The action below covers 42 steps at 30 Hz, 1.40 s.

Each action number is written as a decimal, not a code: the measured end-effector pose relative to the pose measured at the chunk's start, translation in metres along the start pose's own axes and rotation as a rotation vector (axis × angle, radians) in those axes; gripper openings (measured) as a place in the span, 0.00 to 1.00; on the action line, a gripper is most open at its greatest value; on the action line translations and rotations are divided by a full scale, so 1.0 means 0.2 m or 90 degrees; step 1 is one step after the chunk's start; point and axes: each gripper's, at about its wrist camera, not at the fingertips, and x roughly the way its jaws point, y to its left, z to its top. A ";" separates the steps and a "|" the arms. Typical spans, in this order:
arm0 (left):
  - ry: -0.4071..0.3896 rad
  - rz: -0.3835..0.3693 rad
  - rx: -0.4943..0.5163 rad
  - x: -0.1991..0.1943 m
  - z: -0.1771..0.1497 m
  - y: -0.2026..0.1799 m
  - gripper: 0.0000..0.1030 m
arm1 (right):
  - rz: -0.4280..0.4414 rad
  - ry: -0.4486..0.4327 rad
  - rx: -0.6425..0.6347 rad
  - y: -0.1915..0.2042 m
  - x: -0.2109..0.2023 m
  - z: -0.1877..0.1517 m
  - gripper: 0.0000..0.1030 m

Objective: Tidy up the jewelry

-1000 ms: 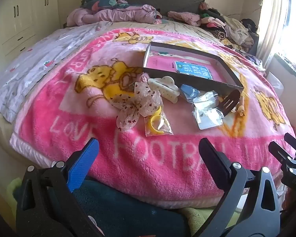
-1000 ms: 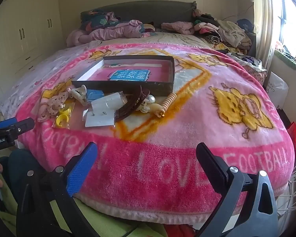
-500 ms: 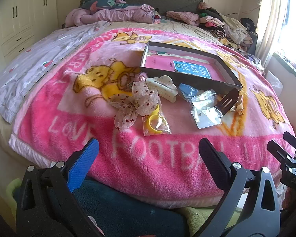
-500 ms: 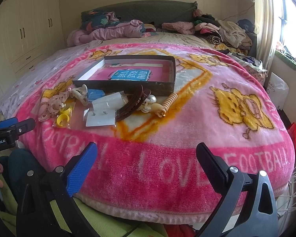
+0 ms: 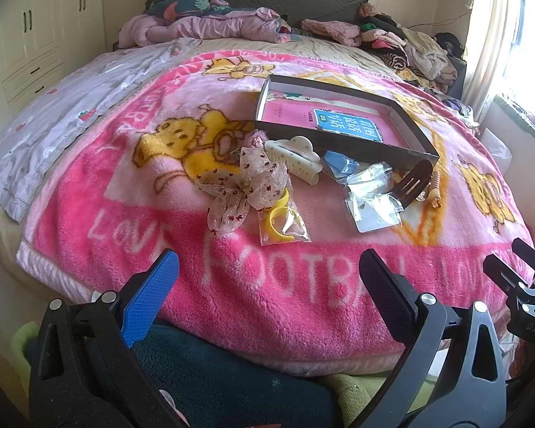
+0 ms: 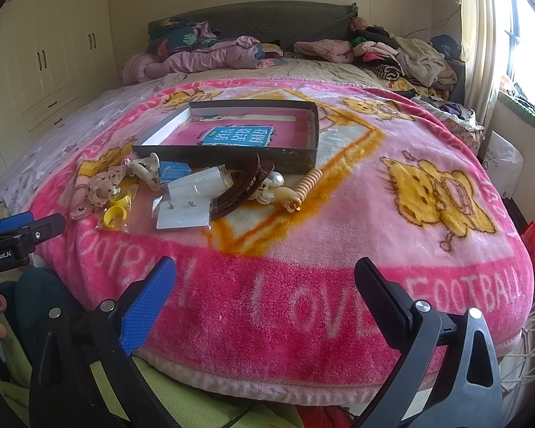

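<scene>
Start of job, nothing picked. Left gripper (image 5: 267, 271) and right gripper (image 6: 264, 274) both gaped empty. Hair clips (image 5: 296, 162) and bags lay ahead of jaws, box (image 5: 339, 139) beyond (likely destination). Next: reach forward.

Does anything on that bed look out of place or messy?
Yes. The hair accessories lie jumbled on the pink blanket in front of the dark box, none inside it. Nothing looks spilled or broken.

A tray (image 5: 342, 144) is set on the blanket (image 5: 232, 285) at frame centre. Below it a bow (image 5: 248, 187), a claw clip (image 5: 296, 158), bagged rings (image 5: 281, 223), packets (image 5: 371, 199) and a comb (image 5: 415, 183) are spread left to right. Clothes (image 5: 210, 23) are heaped at top.
</scene>
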 end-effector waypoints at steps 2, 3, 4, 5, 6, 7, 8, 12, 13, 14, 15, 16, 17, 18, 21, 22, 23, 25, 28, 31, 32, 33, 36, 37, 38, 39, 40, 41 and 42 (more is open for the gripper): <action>-0.001 0.002 0.001 0.00 0.00 0.00 0.90 | -0.001 -0.002 0.000 0.00 0.00 0.00 0.94; -0.001 0.002 0.001 0.00 0.00 0.00 0.90 | 0.000 -0.002 0.000 0.00 0.00 0.00 0.94; -0.001 0.001 0.000 0.00 0.00 0.00 0.90 | 0.000 -0.002 0.000 0.00 0.00 0.00 0.94; -0.001 0.001 0.000 0.00 0.00 0.00 0.90 | -0.001 -0.001 0.000 0.00 0.00 0.00 0.94; -0.001 0.001 0.001 0.00 0.00 0.00 0.90 | 0.000 -0.002 0.001 0.00 0.00 0.00 0.94; 0.000 0.001 0.001 0.00 0.00 0.00 0.90 | 0.000 -0.002 0.001 0.00 0.00 0.00 0.94; 0.000 0.002 0.001 0.00 0.00 0.00 0.90 | 0.000 -0.001 0.000 0.00 0.00 0.00 0.94; 0.000 0.000 0.001 0.00 0.00 0.00 0.90 | 0.002 -0.001 -0.002 0.01 0.00 0.00 0.94; 0.000 0.001 0.001 0.00 0.00 0.00 0.90 | 0.002 -0.002 -0.001 0.01 0.00 0.01 0.94; 0.000 0.001 0.001 0.00 0.00 0.00 0.90 | 0.002 -0.002 -0.001 0.00 0.00 0.00 0.94; 0.000 0.002 0.001 0.00 0.00 0.00 0.90 | 0.002 -0.002 0.000 0.01 0.00 0.01 0.94; 0.000 0.001 0.001 0.00 0.00 0.00 0.90 | 0.002 -0.002 0.000 0.01 0.00 0.01 0.94; 0.000 -0.001 0.001 0.00 0.00 0.00 0.90 | 0.002 -0.002 -0.001 0.00 0.00 0.00 0.94; 0.000 0.000 0.001 0.00 0.00 0.00 0.90 | 0.005 -0.001 0.000 0.01 0.00 0.00 0.94; 0.002 -0.002 0.005 0.01 -0.01 -0.03 0.90 | 0.009 0.000 0.000 0.01 0.00 0.02 0.94; 0.003 -0.003 0.008 0.02 -0.02 -0.04 0.90 | 0.011 0.001 -0.002 0.02 0.01 0.02 0.94; 0.003 -0.004 0.008 0.02 -0.02 -0.04 0.90 | 0.012 0.001 -0.002 0.02 0.01 0.02 0.94; 0.003 -0.004 0.008 0.02 -0.02 -0.04 0.90 | 0.017 0.001 -0.002 0.02 0.03 0.04 0.94; 0.004 -0.002 0.008 0.03 -0.01 -0.04 0.90 | 0.030 0.004 0.001 0.00 0.05 0.06 0.94; 0.010 0.003 0.000 0.06 0.01 -0.01 0.90 | 0.038 0.010 0.006 -0.02 0.08 0.07 0.94; 0.010 0.009 -0.004 0.06 0.02 0.00 0.90 | 0.042 0.013 0.007 -0.02 0.10 0.08 0.94; 0.011 0.012 -0.008 0.07 0.03 0.03 0.90 | 0.044 0.016 0.008 -0.02 0.12 0.09 0.94; 0.019 0.021 -0.026 0.09 0.05 0.09 0.90 | 0.053 0.019 -0.001 0.00 0.16 0.13 0.94; 0.020 0.022 -0.031 0.09 0.05 0.11 0.90 | 0.054 0.018 -0.006 0.00 0.17 0.14 0.94; 0.023 0.023 -0.039 0.10 0.06 0.14 0.90 | 0.057 0.017 -0.009 0.01 0.18 0.15 0.94; 0.024 0.023 -0.044 0.11 0.06 0.15 0.90 | 0.062 0.017 -0.011 0.01 0.20 0.16 0.94; 0.028 0.021 -0.050 0.12 0.07 0.18 0.90 | 0.066 0.017 -0.012 0.02 0.22 0.18 0.94; 0.030 0.017 -0.054 0.13 0.07 0.19 0.90 | 0.069 0.019 -0.012 0.02 0.24 0.20 0.94; 0.031 0.016 -0.057 0.14 0.08 0.21 0.90 | 0.073 0.020 -0.013 0.03 0.25 0.21 0.94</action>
